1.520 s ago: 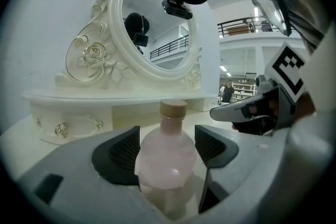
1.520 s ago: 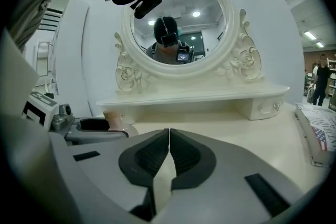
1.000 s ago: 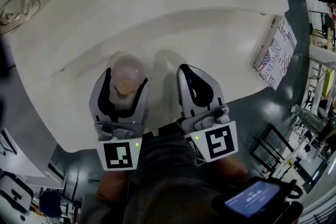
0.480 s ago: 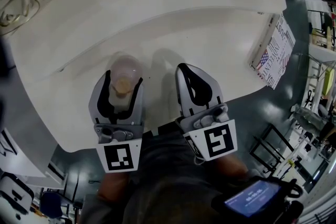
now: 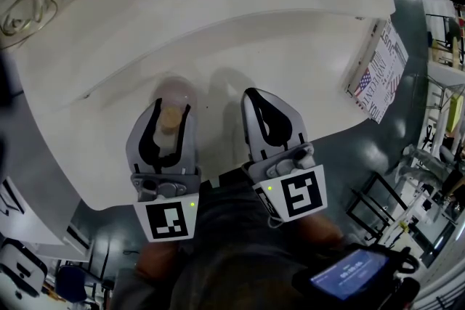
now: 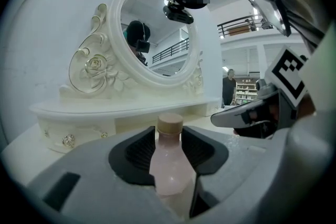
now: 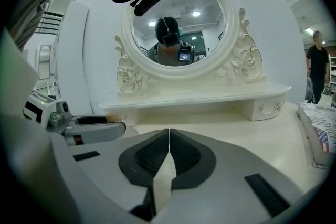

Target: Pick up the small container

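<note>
The container (image 6: 169,165) is translucent, frosted pink plastic with a matt tan cap (image 6: 170,123). The counter (image 5: 305,76) is smooth, glossy white; the mirror frame (image 7: 130,75) is carved, satin cream.

Pale pink bottle (image 6: 169,165), tan cap (image 6: 170,122). My left gripper (image 5: 171,107), jaws closing on it, and right gripper (image 5: 256,93): grey, black pads (image 6: 139,152), black-white square-patterned cubes (image 5: 171,220). White table (image 5: 290,47). Stars-and-stripes booklet (image 5: 378,76) at right.

Three cameras, one white worktop (image 5: 305,76).
Head view looks steeply down on left hand-held gripper (image 5: 171,109), jaws closing on the small container (image 6: 169,160), and right hand-held gripper (image 5: 252,94); both gripper views look low, close, toward the mirror (image 7: 176,23).
</note>
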### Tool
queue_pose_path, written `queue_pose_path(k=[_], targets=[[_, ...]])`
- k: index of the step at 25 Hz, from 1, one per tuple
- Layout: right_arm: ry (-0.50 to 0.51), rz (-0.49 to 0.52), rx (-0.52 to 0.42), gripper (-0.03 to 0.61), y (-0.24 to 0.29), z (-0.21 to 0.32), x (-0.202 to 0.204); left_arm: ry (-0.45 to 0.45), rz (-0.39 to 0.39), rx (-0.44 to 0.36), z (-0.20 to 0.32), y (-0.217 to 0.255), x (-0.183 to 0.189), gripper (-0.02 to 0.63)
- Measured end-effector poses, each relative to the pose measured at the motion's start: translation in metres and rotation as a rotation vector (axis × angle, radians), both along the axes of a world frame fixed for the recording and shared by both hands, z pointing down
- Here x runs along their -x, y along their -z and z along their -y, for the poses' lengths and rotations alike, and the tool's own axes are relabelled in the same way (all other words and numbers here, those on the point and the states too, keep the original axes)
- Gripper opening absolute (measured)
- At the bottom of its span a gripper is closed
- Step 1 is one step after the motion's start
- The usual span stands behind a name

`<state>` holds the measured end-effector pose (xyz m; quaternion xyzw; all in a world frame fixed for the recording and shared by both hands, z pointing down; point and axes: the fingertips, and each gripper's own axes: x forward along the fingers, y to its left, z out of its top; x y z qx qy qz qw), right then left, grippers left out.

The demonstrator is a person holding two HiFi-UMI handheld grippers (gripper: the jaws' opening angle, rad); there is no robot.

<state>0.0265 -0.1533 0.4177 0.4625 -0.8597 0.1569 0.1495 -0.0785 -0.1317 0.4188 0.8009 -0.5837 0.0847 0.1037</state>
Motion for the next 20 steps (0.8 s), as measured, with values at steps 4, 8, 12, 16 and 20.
queue_pose_path(k=[4,8,12,16,20], targets=[[0.002,0.003,-0.001,0.015,0.0015,-0.0007,0.0004,-0.006,0.018,-0.006,-0.0005,0.0014,-0.002,0.151],[0.001,0.007,-0.014,0.015,0.0035,0.0006,0.0005,-0.006,0.02,-0.01,-0.0005,0.0015,-0.0023,0.146],[-0.005,0.005,-0.004,0.015,0.0037,0.0005,-0.0004,-0.009,0.022,-0.009,-0.0002,0.0016,-0.0026,0.144],[-0.002,0.007,-0.008,0.014,0.0053,0.0016,0.0004,-0.02,0.026,-0.009,0.0004,0.0023,-0.0031,0.144],[-0.003,0.005,-0.009,0.014,0.0051,0.0027,0.0014,-0.027,0.022,-0.015,0.0012,0.0028,-0.0032,0.143]])
